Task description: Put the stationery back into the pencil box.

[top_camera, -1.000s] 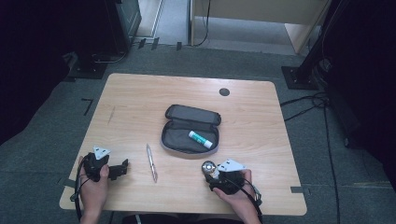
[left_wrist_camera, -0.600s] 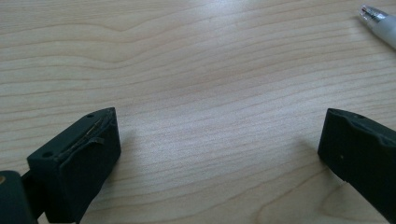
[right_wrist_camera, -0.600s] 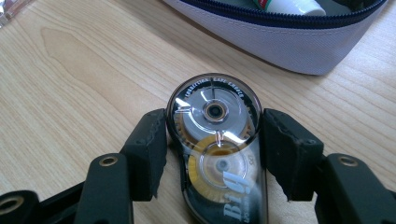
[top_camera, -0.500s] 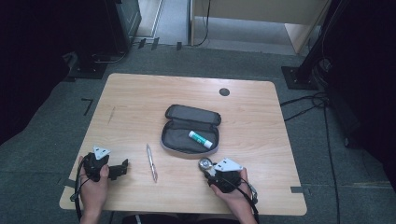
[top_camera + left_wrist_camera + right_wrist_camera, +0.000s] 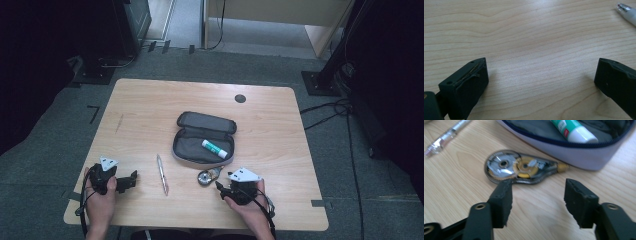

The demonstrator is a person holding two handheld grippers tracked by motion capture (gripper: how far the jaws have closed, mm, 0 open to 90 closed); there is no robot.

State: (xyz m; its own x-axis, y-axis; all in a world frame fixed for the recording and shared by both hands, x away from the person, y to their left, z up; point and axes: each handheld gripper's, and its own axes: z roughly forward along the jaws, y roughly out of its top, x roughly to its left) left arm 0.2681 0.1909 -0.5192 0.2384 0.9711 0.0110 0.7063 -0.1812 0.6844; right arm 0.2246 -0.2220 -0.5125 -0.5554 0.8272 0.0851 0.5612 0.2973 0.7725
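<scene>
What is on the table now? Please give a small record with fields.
surface: wooden table
pencil case: open, mid-table
glue stick: inside the case
correction tape: on the table, beside the case's near edge
pen: on the table, left of the case
right claw: open, aimed at the correction tape, not touching it
left claw: open, over bare wood

Wood, cloth and clear plastic

Ahead of the right gripper [image 5: 537, 195], the tape dispenser [image 5: 521, 167] is glossy see-through plastic on the matt, pale wood-grain table [image 5: 454, 195]; the pencil case [image 5: 579, 152] beyond looks like soft grey cloth.
</scene>
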